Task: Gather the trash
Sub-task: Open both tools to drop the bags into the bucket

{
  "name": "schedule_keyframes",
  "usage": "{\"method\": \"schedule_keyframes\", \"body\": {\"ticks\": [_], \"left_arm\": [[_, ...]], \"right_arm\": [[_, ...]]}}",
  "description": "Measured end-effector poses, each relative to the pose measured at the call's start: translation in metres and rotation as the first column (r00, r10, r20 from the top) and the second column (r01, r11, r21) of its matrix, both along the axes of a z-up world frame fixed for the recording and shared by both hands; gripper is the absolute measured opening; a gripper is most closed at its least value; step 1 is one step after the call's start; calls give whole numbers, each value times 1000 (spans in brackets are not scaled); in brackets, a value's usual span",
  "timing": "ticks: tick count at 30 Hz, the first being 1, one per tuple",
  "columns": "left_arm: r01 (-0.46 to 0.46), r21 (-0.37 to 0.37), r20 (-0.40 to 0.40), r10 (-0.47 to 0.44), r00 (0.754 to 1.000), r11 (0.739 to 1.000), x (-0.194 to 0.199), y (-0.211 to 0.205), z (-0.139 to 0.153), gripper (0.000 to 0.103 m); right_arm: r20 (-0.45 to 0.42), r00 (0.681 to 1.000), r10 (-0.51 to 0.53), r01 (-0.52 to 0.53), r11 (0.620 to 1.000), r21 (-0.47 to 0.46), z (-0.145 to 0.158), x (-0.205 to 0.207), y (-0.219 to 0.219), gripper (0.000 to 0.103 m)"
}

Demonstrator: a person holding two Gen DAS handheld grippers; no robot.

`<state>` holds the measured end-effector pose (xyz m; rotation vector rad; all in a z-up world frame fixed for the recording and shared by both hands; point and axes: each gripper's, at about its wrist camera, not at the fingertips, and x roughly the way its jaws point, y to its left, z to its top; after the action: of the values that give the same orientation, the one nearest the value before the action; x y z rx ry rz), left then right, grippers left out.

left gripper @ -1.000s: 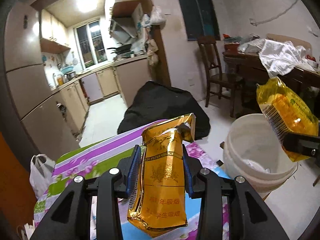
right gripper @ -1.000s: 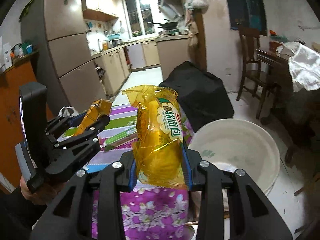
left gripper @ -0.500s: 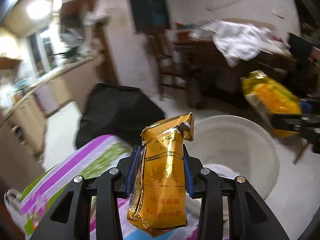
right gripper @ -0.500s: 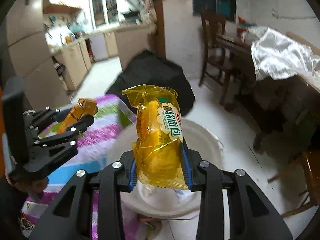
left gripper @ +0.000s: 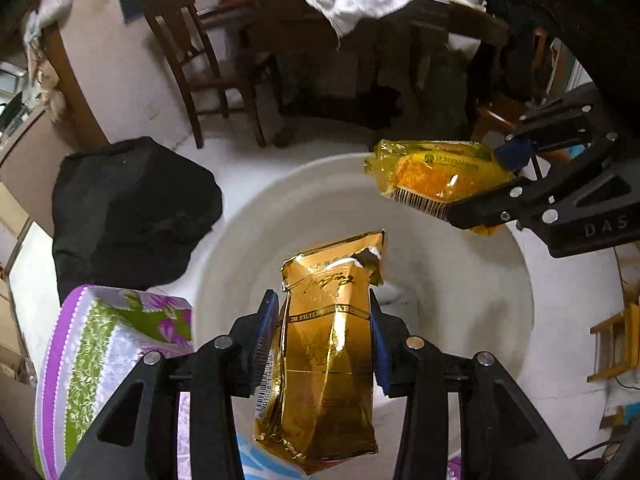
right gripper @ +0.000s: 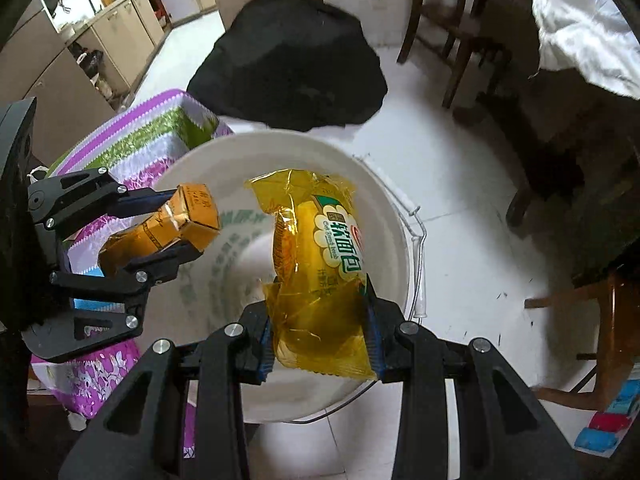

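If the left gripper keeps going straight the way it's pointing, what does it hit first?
Most likely the inside of the white bucket, beyond the gold cigarette pack between the left gripper's jaws. Nothing else seems to block the way, though depth is unclear.

Both tools hang over the bucket (right gripper: 400, 216), the table (right gripper: 132, 140) just beside it, left.

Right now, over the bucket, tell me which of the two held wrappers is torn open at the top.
The gold cigarette pack between the left gripper's fingers: its top flap is ripped open. The yellow bread wrapper in the right gripper looks sealed.
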<state>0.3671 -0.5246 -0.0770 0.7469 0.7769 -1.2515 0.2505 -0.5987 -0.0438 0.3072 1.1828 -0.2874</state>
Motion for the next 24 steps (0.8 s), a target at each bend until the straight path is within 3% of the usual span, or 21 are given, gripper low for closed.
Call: {"method": "schedule_keyframes", "body": {"ticks": [12,13,14,15,16,24], "left_arm": [[-27,65,41,24,999,998,2,-6,-32,46],[-36,61,44,33,998,997,3,-6,-33,49],[-47,56,48,45,998,997,5,-4,-32,60],[-62,47,51,60,997,997,10,3,-28,67],[-69,36,52,67,996,997,11,3,-27,71],[-63,23,67,61,996,998,13,10,-21,71]], "right_arm": [[-18,1000,14,-12,997,79,-10,8,-15,36],[-15,1000,21,-19,996,82,-9,9,-15,36],[-13,1000,26,-25,997,79,-8,9,-15,42],[-5,1000,25,-24,996,83,-8,9,-16,54],[4,1000,12,-13,997,75,-6,8,-18,56],[16,1000,-3,3,999,44,-4,5,-19,56]]}}
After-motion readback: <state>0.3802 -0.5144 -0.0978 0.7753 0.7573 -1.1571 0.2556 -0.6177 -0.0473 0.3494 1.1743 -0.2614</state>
